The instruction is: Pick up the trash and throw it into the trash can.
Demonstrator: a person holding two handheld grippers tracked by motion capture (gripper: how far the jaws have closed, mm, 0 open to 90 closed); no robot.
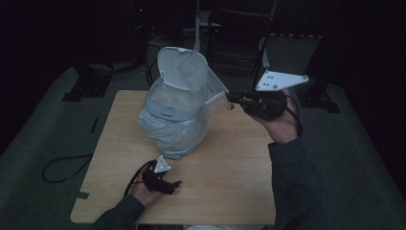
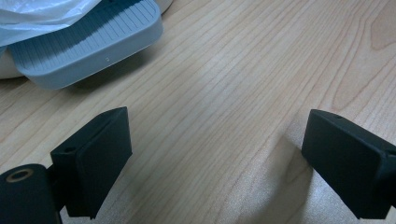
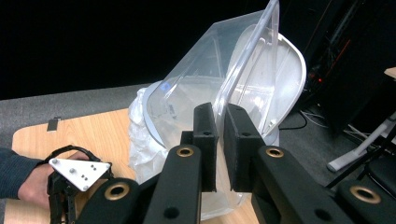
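A grey-and-white pedal bin (image 1: 172, 120) lined with a white plastic bag stands at the table's back left, its lid (image 1: 174, 64) raised. A clear plastic container (image 1: 203, 79) is tipped over the bin's mouth. My right gripper (image 1: 232, 98) is shut on the container's rim; in the right gripper view the jaws (image 3: 219, 140) pinch the thin clear edge of the container (image 3: 205, 79). My left gripper (image 1: 174, 184) rests low on the table in front of the bin. Its jaws (image 2: 215, 158) stand wide open over bare wood, just short of the grey foot pedal (image 2: 88, 44).
The wooden table (image 1: 230, 182) has rounded corners and a small notch at its front left edge. A black cable (image 1: 62, 167) lies on the floor at the left. Dark chairs and stands (image 1: 239, 38) are behind the table.
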